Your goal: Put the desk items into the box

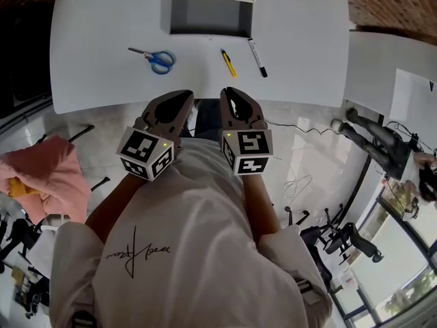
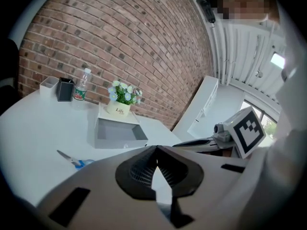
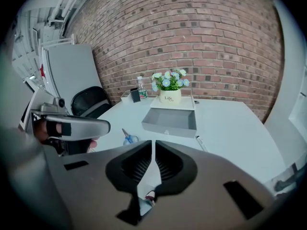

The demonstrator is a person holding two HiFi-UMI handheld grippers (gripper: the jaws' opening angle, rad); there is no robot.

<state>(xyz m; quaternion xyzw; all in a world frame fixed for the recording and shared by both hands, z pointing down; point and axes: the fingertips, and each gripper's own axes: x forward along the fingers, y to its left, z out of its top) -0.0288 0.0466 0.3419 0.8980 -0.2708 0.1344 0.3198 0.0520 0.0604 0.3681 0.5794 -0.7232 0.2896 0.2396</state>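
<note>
One white table (image 1: 102, 19) carries the open grey box (image 1: 205, 31) at its far edge. Your left gripper (image 1: 188, 96) and right gripper (image 1: 227, 91) hang at the near edge, jaws pressed together and empty. Between them and the box lie blue scissors (image 1: 156, 58), a black marker (image 1: 257, 57) and a yellow cutter (image 1: 228, 63).

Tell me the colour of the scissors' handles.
The scissors' handles are blue; the head view shows them best.

scissors (image 1: 156, 59): blue handles, silver blades
utility knife (image 1: 228, 63): yellow
marker (image 1: 257, 57): black
box (image 1: 209, 16): grey
table (image 1: 102, 46): white
wall (image 3: 192, 32): red-brown brick pattern
flowers (image 3: 169, 80): white and pale blue, green leaves
cloth (image 1: 41, 176): pink
</note>
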